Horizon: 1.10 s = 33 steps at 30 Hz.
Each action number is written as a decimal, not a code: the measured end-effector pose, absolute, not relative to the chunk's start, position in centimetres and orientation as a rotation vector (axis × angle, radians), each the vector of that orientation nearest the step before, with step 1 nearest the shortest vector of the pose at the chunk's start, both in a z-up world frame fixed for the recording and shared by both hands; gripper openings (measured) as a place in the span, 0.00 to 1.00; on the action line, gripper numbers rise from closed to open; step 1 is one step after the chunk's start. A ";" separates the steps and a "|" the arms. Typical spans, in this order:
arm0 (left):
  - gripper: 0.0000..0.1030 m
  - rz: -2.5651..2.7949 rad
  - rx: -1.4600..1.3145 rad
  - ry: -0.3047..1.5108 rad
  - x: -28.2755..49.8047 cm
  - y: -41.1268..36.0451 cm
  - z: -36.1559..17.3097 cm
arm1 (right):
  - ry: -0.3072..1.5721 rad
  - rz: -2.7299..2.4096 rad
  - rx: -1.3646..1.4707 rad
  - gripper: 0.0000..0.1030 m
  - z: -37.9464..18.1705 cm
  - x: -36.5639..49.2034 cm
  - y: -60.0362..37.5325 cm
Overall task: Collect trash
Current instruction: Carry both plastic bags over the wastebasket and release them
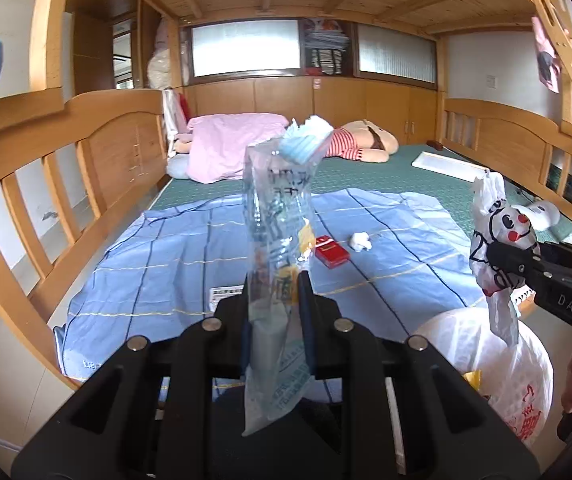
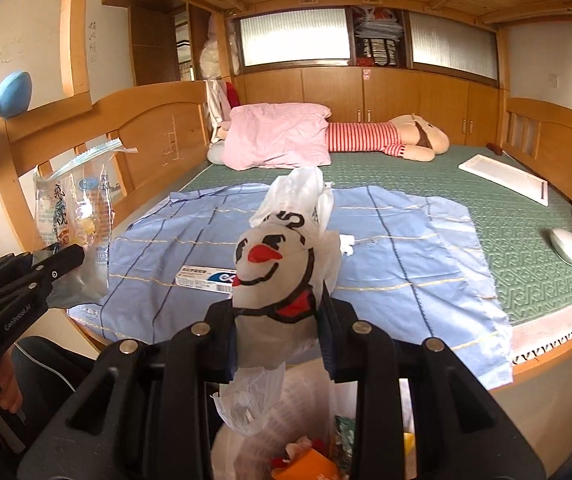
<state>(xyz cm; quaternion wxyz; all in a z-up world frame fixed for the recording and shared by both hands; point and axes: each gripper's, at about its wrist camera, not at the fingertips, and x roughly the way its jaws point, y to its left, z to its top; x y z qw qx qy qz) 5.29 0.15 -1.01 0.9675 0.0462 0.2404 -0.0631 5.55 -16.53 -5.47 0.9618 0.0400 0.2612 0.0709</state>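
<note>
The left gripper [image 1: 274, 280] is clamping a clear wrapper [image 1: 276, 208]. The right gripper [image 2: 278, 304] is pinching the white bag [image 2: 286, 264]. A red box [image 1: 330, 251] is lying on the bed ahead.

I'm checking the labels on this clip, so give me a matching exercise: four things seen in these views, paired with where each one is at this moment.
Things:
1. clear snack wrapper
2. white trash bag
3. red box
4. toothpaste box

Places:
A. lying on the blue cloth, near a crumpled tissue
B. pinched upright in the left gripper
C. lying on the blue cloth at its near edge
D. held by its top in the right gripper

Pairs: 1-B, 2-D, 3-A, 4-C
</note>
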 end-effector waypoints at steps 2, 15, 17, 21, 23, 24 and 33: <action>0.21 -0.144 0.101 0.492 5.4 -0.5 -1.2 | 0.550 0.127 0.077 0.31 -5.7 5.3 -17.1; 0.21 -0.359 0.069 0.618 6.6 -3.3 -3.9 | 0.953 -0.010 0.188 0.66 -14.7 5.1 -21.4; 0.21 -0.449 0.043 0.660 6.9 -3.8 -4.5 | 0.889 -0.073 0.243 0.66 -13.7 4.5 -22.8; 0.23 -0.733 0.003 0.810 7.4 -6.2 -7.1 | 0.704 -0.233 0.400 0.66 -11.0 2.3 -27.2; 0.32 -0.829 0.039 0.859 7.2 -8.0 -8.8 | 0.635 -0.298 0.418 0.67 -9.8 1.2 -28.6; 0.51 -0.865 0.055 0.883 7.1 -8.8 -9.6 | 0.627 -0.304 0.426 0.67 -9.7 1.2 -28.8; 0.86 -0.735 -0.070 0.865 11.0 -5.3 -10.7 | 0.667 -0.295 0.467 0.70 -9.9 3.3 -30.5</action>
